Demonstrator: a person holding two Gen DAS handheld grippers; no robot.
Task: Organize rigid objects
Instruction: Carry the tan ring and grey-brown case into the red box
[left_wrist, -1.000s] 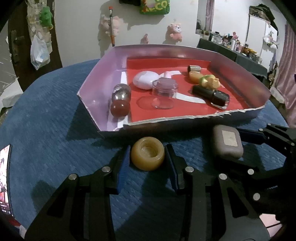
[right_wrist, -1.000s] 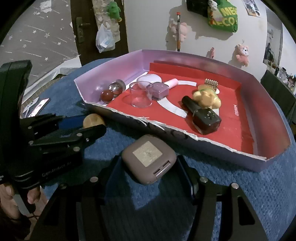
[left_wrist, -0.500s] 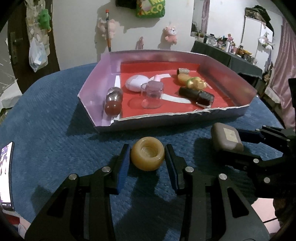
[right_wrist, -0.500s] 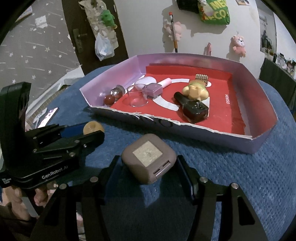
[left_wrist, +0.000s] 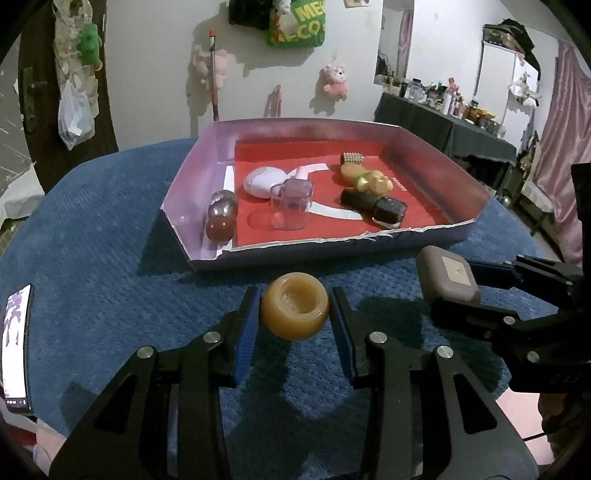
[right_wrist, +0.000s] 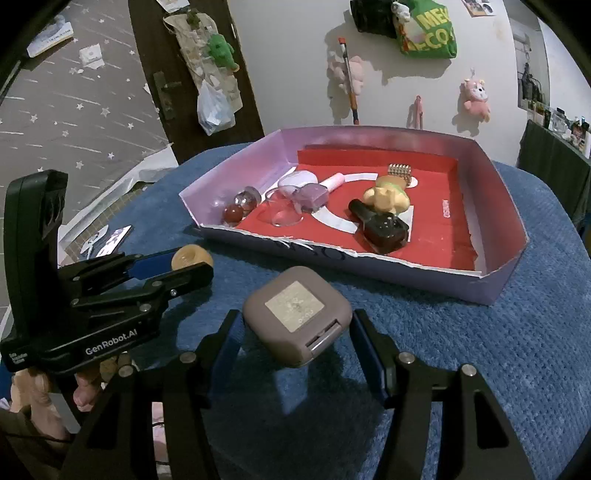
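My left gripper (left_wrist: 294, 308) is shut on an amber round jar (left_wrist: 294, 305) and holds it above the blue cloth, in front of the tray's near wall. The jar also shows in the right wrist view (right_wrist: 191, 257). My right gripper (right_wrist: 296, 325) is shut on a brown square case (right_wrist: 296, 315), held above the cloth to the right of the left gripper; the case also shows in the left wrist view (left_wrist: 446, 274). The purple tray (left_wrist: 332, 252) with a red floor holds two dark balls, a clear cup, a white oval case, a black bottle and yellow pieces.
A blue cloth (left_wrist: 92, 236) covers the round table. A phone (left_wrist: 16, 347) lies at the table's left edge. The tray's near wall (right_wrist: 369, 267) is torn and low. A wall with hung toys stands behind the table.
Both grippers have pulled back and risen from the tray with their objects still held. The tray now looks farther and smaller in both views.
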